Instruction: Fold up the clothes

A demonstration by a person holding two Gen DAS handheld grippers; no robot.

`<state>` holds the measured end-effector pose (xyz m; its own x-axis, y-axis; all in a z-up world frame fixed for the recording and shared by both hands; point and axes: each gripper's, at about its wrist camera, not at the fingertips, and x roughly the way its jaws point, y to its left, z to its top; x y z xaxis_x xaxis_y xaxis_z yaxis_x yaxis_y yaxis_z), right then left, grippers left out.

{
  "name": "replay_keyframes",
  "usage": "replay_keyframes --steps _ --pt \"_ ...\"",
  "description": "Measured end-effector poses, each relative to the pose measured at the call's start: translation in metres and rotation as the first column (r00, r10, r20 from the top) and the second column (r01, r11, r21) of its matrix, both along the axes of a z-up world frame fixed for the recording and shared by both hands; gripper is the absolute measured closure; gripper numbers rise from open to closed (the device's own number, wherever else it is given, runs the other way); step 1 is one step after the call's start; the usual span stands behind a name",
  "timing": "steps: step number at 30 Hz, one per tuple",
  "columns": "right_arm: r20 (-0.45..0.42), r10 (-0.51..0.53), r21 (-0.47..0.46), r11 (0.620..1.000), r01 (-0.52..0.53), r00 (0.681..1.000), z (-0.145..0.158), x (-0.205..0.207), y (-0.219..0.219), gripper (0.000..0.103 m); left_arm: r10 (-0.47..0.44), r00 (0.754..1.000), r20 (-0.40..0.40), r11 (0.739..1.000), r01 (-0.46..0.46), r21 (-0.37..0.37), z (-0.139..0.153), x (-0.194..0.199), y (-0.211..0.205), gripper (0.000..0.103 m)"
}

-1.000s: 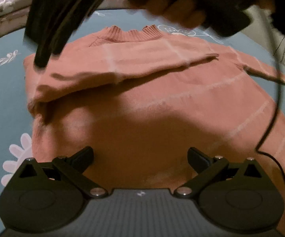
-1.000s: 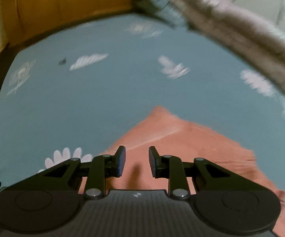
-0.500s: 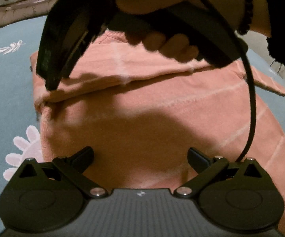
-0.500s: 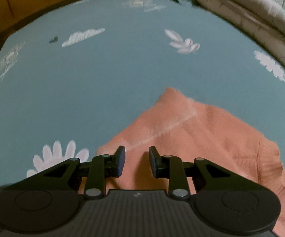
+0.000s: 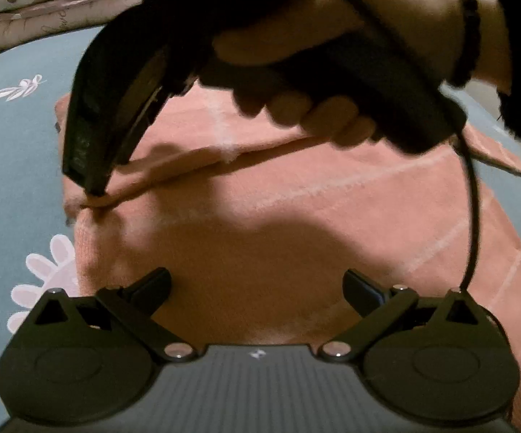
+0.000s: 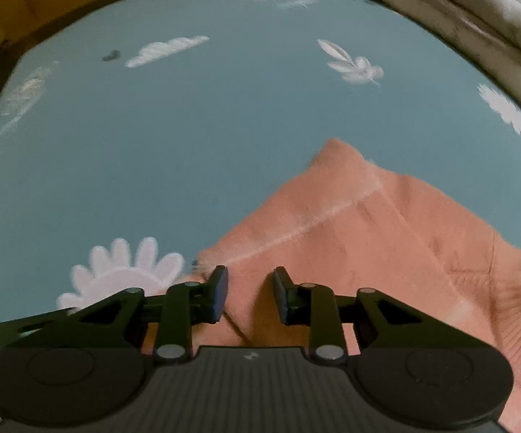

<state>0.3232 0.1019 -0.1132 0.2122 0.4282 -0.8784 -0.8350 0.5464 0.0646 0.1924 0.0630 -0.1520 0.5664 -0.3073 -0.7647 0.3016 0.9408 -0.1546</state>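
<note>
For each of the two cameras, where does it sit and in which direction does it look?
Left wrist: sits behind the wide-open left gripper, looks across the sweater; the right hand and right gripper show.
Right wrist: sits behind the right gripper, jaws partly open, looks over a sweater corner and the blue sheet; no hand shows.
Shared: sweater, sheet, right gripper.

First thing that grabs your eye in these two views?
The salmon-pink sweater spread on the blue flowered bedsheet fills both views. In the left wrist view, the right gripper, in the person's hand, looms over it, tips at a folded sleeve edge. The left gripper is wide open.
</note>
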Motion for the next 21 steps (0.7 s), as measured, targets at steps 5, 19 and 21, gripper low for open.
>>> replay_keyframes --steps 5,19,21 --pt "0.020 0.030 0.013 0.999 -0.030 0.999 0.018 -0.008 -0.003 0.050 0.006 1.000 0.006 1.000 -0.006 -0.003 0.001 0.001 0.001 0.003" --pt "0.278 0.109 -0.084 0.993 -0.089 0.954 0.000 -0.043 0.001 0.082 -0.026 0.999 0.027 0.999 0.025 0.041 -0.003 0.002 -0.003 0.001" --pt "0.260 0.086 -0.059 0.996 -0.073 0.962 -0.001 -0.040 -0.003 0.078 -0.028 0.999 0.030 0.999 0.027 0.043 -0.003 0.002 -0.003 0.001"
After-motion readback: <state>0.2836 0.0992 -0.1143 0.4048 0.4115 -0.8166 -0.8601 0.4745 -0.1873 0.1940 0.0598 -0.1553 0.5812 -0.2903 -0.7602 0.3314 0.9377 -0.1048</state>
